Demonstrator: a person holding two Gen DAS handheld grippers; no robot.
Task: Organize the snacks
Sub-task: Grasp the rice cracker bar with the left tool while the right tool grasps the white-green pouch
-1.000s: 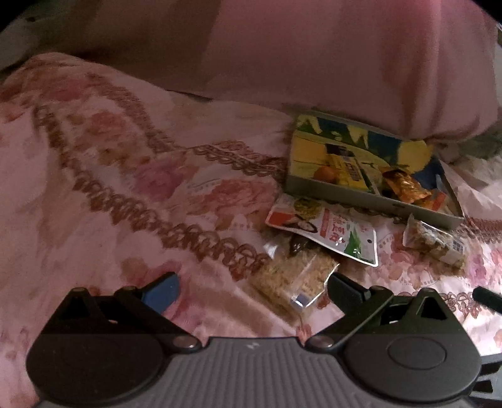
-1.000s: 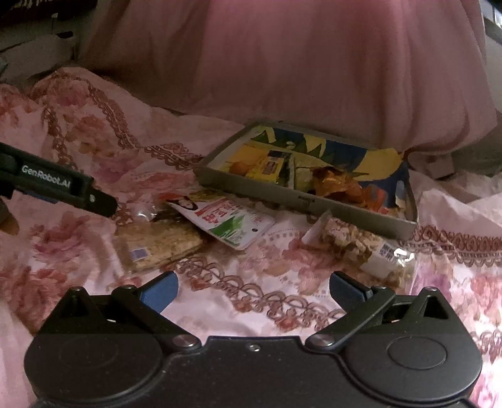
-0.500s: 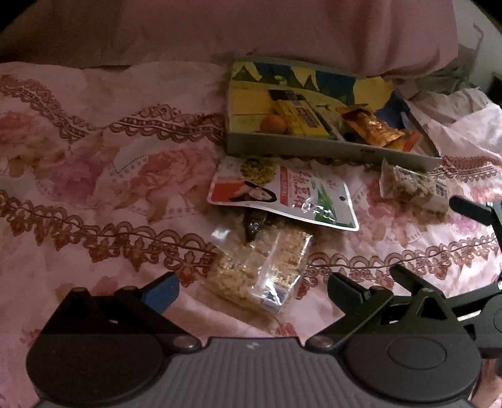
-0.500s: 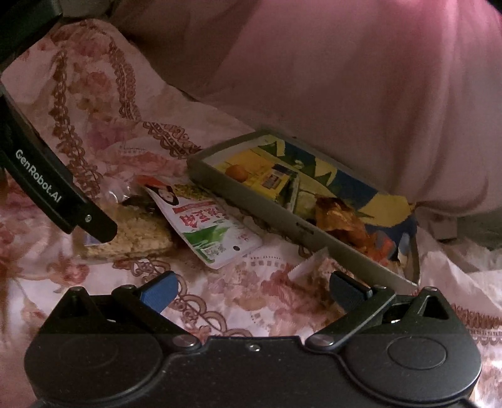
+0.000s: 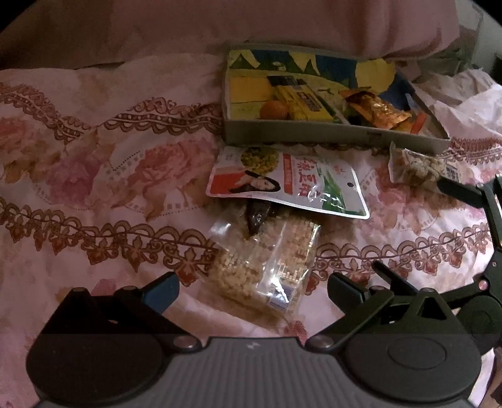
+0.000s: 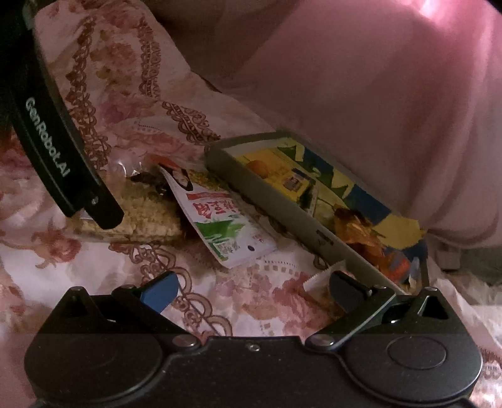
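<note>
Left gripper: fingers spread wide, nothing between them, low over the flowered bedspread. Clear bag of puffed-grain bars sits bottom center of the left view, just ahead of the gap between the fingers, not gripped. A small dark wrapped snack lies on the bag's top end, partly tucked under the white pouch with the woman's photo, center frame. Pouch lies flat, just below the tray.

Gray tray, upper center-right: holds an orange, a yellow packet and an orange foil pack. Pink pillow behind it.

Second clear bag of bars at right edge, touching the tray's front corner.

Right gripper: fingers spread too, empty. In its own view only a corner of that second bag shows, beside the right finger; contact: cannot tell. Tray runs diagonally through center right.
</note>
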